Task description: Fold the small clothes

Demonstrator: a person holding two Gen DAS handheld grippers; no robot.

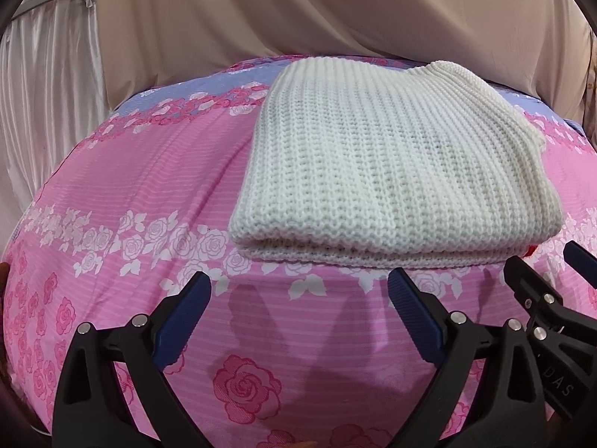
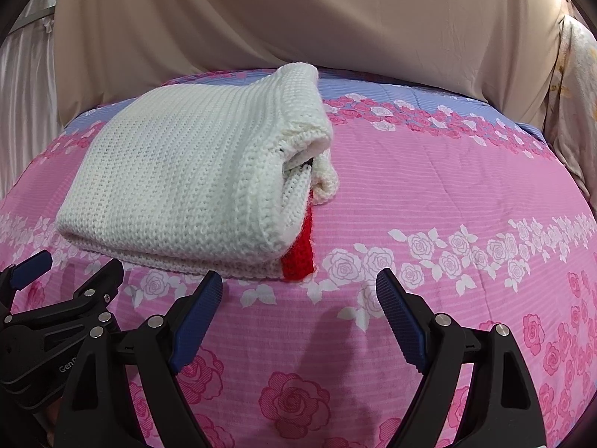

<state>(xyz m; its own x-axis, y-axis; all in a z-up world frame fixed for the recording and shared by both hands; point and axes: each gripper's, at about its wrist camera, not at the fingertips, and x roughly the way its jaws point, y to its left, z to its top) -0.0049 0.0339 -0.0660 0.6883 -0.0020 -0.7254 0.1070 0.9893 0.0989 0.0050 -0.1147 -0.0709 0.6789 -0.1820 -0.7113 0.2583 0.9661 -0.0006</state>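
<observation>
A white knitted garment (image 1: 395, 160) lies folded into a thick rectangle on the pink floral bedspread (image 1: 149, 194). In the right wrist view the same garment (image 2: 186, 175) shows a red knitted strip (image 2: 298, 254) poking out under its right edge. My left gripper (image 1: 298, 287) is open, just short of the fold's near edge, with nothing between its fingers. My right gripper (image 2: 298, 287) is open too, just in front of the red strip, holding nothing. Each gripper appears at the edge of the other's view: the right gripper (image 1: 548, 272) and the left gripper (image 2: 78, 261).
The bedspread (image 2: 447, 194) stretches right of the garment with a lilac band at the far edge. A beige draped sheet (image 1: 298, 18) hangs behind the bed. Shiny white curtains (image 1: 37, 93) hang at the far left, and patterned fabric (image 2: 574, 93) at the far right.
</observation>
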